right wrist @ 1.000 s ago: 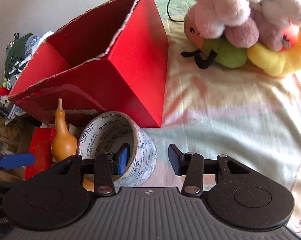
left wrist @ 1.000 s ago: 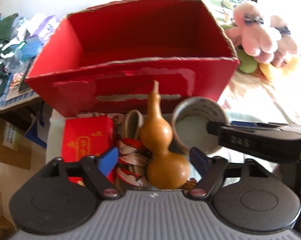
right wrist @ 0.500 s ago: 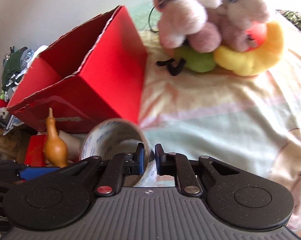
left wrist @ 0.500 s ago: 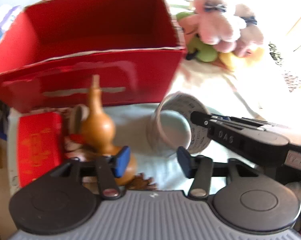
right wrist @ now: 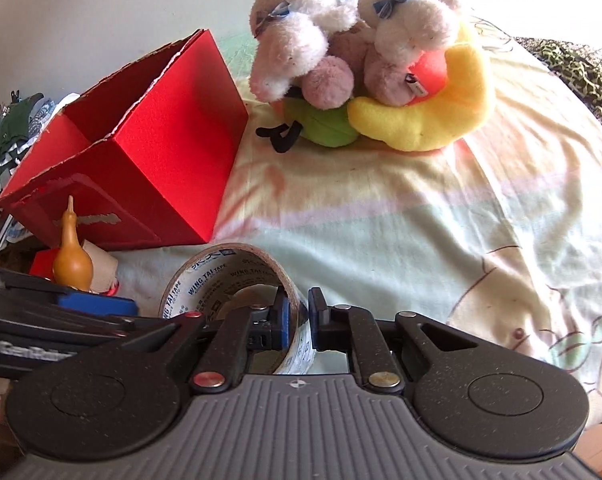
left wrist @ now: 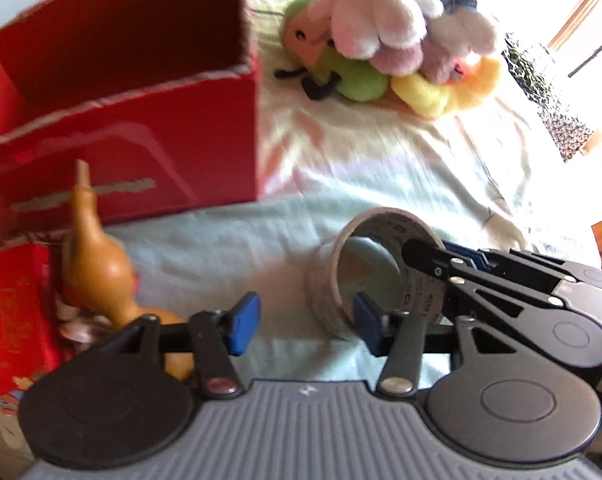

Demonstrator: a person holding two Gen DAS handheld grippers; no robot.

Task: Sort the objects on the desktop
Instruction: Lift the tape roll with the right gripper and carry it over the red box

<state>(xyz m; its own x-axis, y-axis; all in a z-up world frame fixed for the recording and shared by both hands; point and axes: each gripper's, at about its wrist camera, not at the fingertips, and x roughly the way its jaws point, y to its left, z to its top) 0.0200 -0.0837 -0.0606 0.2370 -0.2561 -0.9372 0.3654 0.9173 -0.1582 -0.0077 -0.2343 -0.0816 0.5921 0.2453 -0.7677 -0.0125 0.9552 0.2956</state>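
The right tongs [right wrist: 299, 316] are clamped on the wall of the tape roll [right wrist: 225, 276], one finger inside the ring and one outside; the roll stands on its edge on the pale patterned sheet [right wrist: 421, 232], printed with blue lettering, near the middle of the scene and in front of the red box's right corner. In the left wrist view the same roll [left wrist: 341, 280] sits just right of centre, with the right tongs [left wrist: 433, 256] coming in from the right and pinching its far rim. The left tongs [left wrist: 305, 322] stand open with nothing between their blue pads [left wrist: 243, 322]; their right pad lies just in front of the roll's near edge, though whether it touches cannot be told. The red box [left wrist: 121, 120] is open-topped with torn cardboard edges, far and to the left; in front of it a brown gourd [left wrist: 101, 272] stands with its stem upward, beside a small red packet [left wrist: 17, 320] at the left edge. A heap of plush toys [right wrist: 365, 72], pink, green and yellow, lies far right of the box on the sheet.
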